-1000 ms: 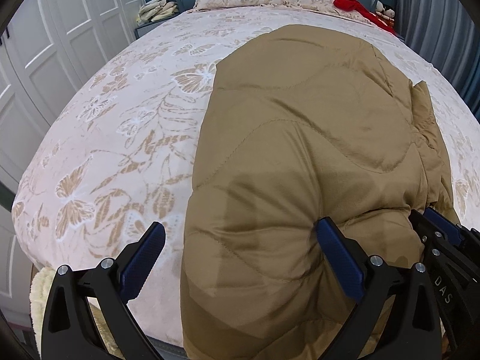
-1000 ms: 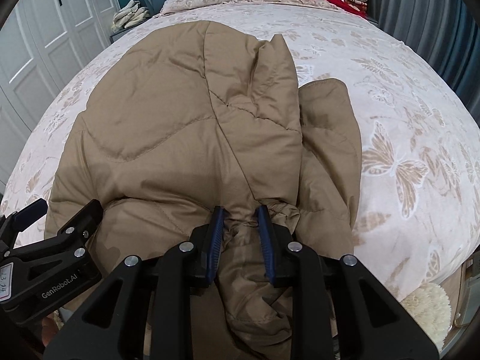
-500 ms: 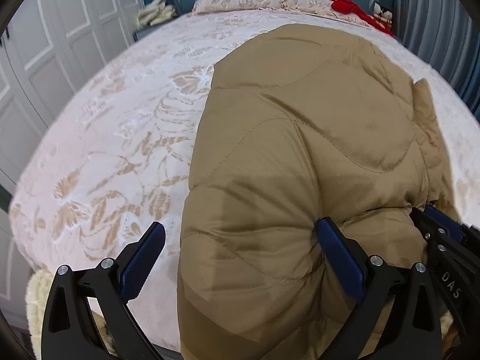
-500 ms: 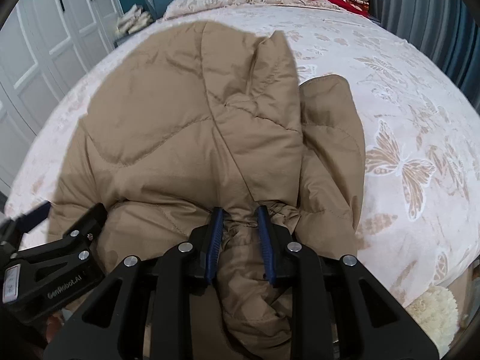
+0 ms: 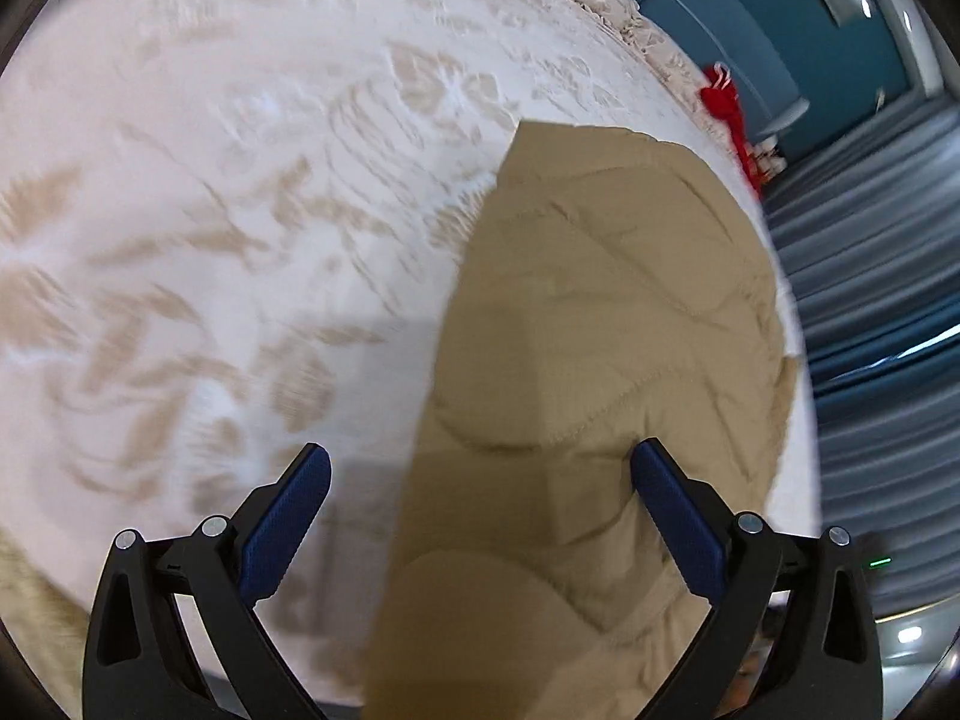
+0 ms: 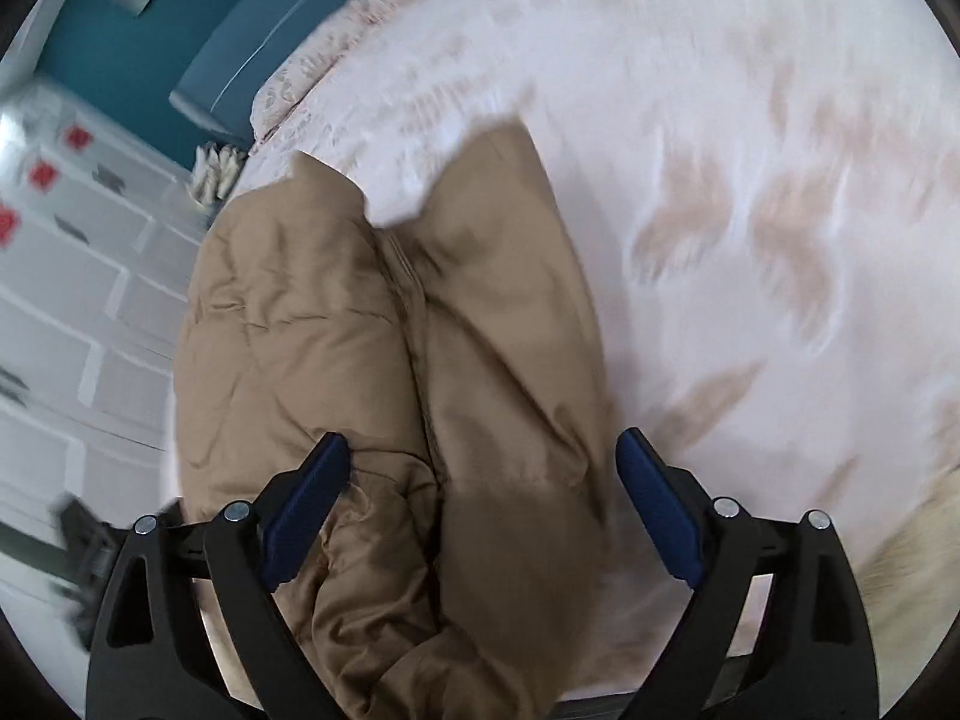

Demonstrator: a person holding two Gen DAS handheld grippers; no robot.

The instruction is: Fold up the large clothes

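A tan quilted jacket (image 5: pixel 606 360) lies on the floral bedspread (image 5: pixel 210 210), its near end hanging over the bed's front edge. My left gripper (image 5: pixel 480 480) is open, its blue pads (image 5: pixel 288 516) wide apart over the jacket's left edge. The jacket shows in the right wrist view (image 6: pixel 420 360) as two padded folds side by side. My right gripper (image 6: pixel 480 468) is open above the jacket's near end and holds nothing. Both views are tilted and motion-blurred.
Pillows and a blue headboard (image 5: pixel 720 18) stand at the far end. A red item (image 5: pixel 726 102) lies by the pillows. Grey curtains (image 5: pixel 888 360) hang on the right. White wardrobe doors (image 6: pixel 78 300) stand on the left. A cream fluffy rug (image 6: pixel 900 588) lies below the bed.
My right gripper has opened and let go of the jacket's fold. Both grippers have swung and tilted sharply, left camera rolling rightward, right camera leftward. The left stayed open.
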